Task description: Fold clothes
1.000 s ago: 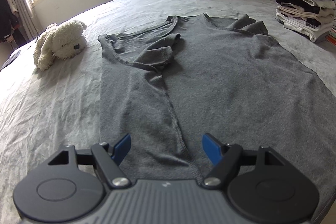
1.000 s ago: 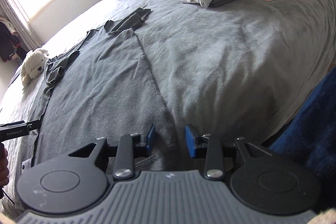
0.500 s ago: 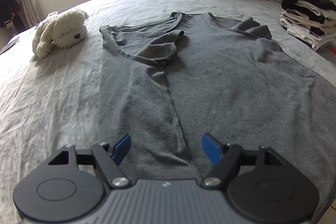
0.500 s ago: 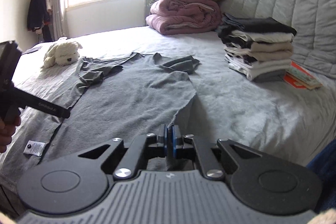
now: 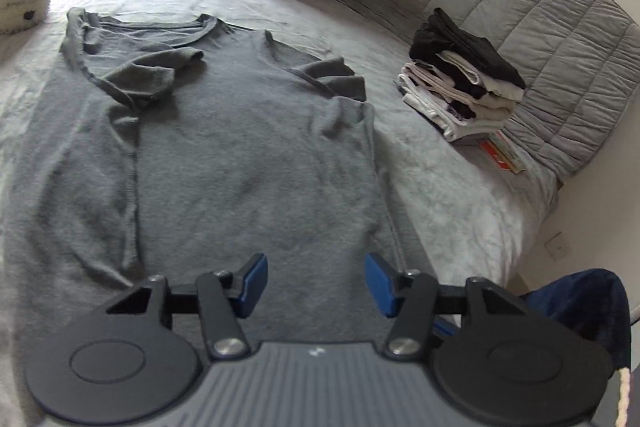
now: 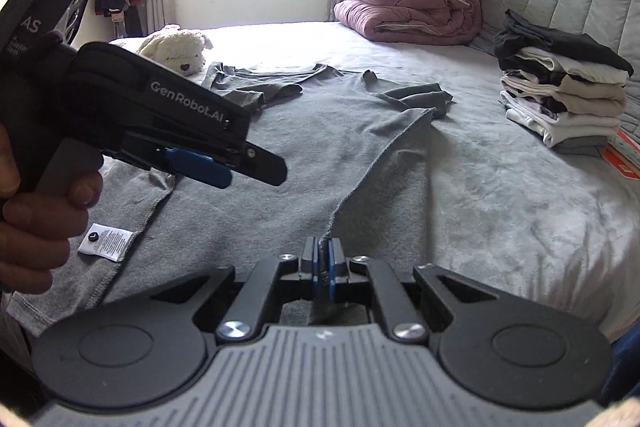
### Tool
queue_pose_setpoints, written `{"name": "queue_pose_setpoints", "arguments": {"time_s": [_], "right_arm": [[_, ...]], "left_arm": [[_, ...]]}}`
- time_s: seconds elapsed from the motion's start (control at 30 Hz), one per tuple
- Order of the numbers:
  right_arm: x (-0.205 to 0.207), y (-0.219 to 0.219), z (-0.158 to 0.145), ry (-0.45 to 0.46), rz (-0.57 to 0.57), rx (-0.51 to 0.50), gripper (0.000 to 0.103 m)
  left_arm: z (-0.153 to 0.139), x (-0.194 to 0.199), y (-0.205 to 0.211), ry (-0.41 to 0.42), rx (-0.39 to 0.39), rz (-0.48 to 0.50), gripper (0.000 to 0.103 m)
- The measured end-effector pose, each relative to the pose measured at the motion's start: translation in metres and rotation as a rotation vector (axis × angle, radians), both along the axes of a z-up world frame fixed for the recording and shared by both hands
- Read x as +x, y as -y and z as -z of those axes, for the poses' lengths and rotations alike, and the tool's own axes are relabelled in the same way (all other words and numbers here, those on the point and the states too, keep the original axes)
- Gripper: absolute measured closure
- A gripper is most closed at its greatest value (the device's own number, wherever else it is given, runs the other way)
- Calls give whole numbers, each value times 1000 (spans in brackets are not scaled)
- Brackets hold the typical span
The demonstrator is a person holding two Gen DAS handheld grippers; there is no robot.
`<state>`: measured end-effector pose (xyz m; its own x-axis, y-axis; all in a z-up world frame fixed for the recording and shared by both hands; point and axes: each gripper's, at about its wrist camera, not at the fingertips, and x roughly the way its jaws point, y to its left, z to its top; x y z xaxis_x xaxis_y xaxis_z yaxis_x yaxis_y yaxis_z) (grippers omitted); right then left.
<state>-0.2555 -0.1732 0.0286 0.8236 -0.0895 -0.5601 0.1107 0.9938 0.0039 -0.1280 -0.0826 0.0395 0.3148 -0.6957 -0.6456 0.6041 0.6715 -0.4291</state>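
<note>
We are pinching the right hem corner of the grey T-shirt (image 5: 248,155) on the bed (image 5: 460,187), with its second side fold seemingly in hand.

Our right gripper (image 6: 322,261) is clamped on the shirt's near right edge and lifts it a little, while our left gripper (image 5: 312,285) hovers wide and empty over the bottom hem. The shirt lies face down and flat, its left side and sleeve already turned inward, the right sleeve crumpled at the shoulder. We judge the next move calls for carrying the pinched edge across toward the middle, keeping the soft, limp knit taut so it lands smooth. A neat stack of folded clothes (image 6: 564,95) sits well apart by the quilted headboard (image 5: 520,7).
</note>
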Motion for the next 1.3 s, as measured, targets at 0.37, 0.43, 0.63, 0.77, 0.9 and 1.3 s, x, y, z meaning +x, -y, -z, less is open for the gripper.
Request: {"name": "queue_pose_setpoints", "arguments": {"time_s": [0.37, 0.43, 0.63, 0.77, 0.9, 1.3], "right_arm": [[-11, 9, -1, -104, -189, 6, 66], [-13, 28, -13, -107, -175, 55, 66], [20, 124, -47, -92, 119, 272, 59], [75, 182, -60, -105, 247, 370, 59], [146, 213, -55, -159, 240, 436, 58], [253, 243, -29, -327, 219, 615, 57]], "left_arm": [[17, 2, 35, -45, 16, 44, 54], [20, 2, 41, -53, 20, 52, 57], [20, -5, 50, -32, 39, 104, 65], [23, -8, 55, 1, 72, 133, 71], [26, -4, 53, -10, 74, 129, 78], [28, -8, 52, -39, 44, 177, 93]]}}
